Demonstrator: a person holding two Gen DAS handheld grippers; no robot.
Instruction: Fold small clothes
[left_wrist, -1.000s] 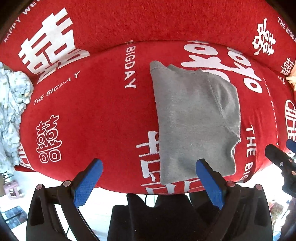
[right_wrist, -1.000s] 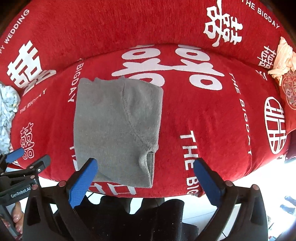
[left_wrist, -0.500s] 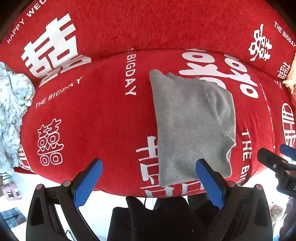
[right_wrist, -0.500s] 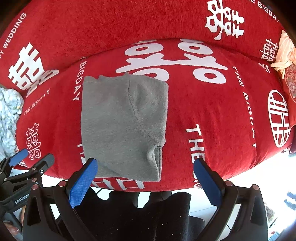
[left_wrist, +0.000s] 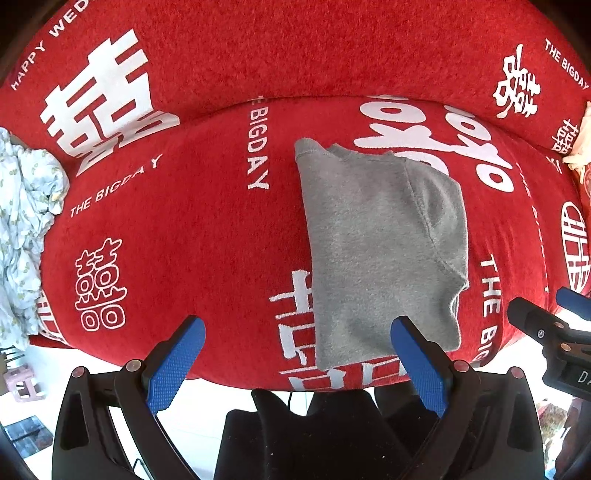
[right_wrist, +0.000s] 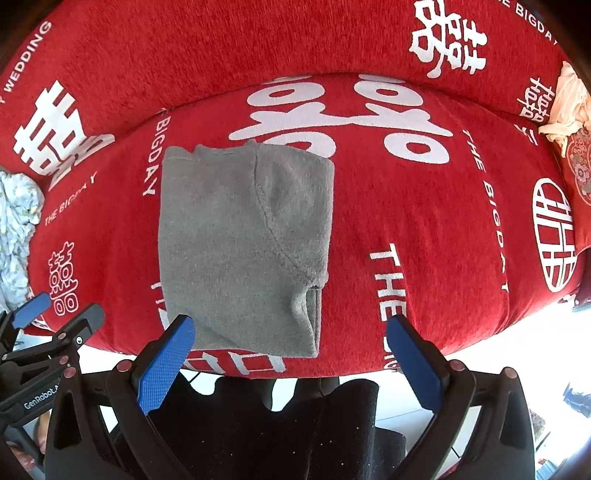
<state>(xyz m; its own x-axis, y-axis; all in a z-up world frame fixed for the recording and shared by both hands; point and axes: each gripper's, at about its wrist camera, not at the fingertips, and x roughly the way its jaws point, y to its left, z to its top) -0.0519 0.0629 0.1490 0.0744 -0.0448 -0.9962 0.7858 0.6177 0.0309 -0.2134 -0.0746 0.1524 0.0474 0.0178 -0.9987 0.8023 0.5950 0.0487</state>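
Observation:
A grey fleece garment (left_wrist: 380, 251) lies folded into a tall rectangle on the red sofa seat (left_wrist: 192, 236), its near edge at the seat's front. In the right wrist view the same grey garment (right_wrist: 243, 254) sits left of centre. My left gripper (left_wrist: 297, 328) hangs open in front of the seat edge, its right fingertip level with the garment's near edge. My right gripper (right_wrist: 290, 328) is open too, its left fingertip just over the garment's near left corner. Neither holds anything. Each gripper shows at the side of the other's view.
The red sofa cover carries white characters and lettering. A crumpled pale floral cloth (left_wrist: 22, 229) lies at the seat's left end. A peach cloth (right_wrist: 569, 103) and a patterned cushion (right_wrist: 580, 166) sit at the right end. A dark garment (right_wrist: 280, 424) and pale floor lie below the seat.
Both grippers have drawn back slightly from the sofa and stay open. The grey garment has not moved on the seat.

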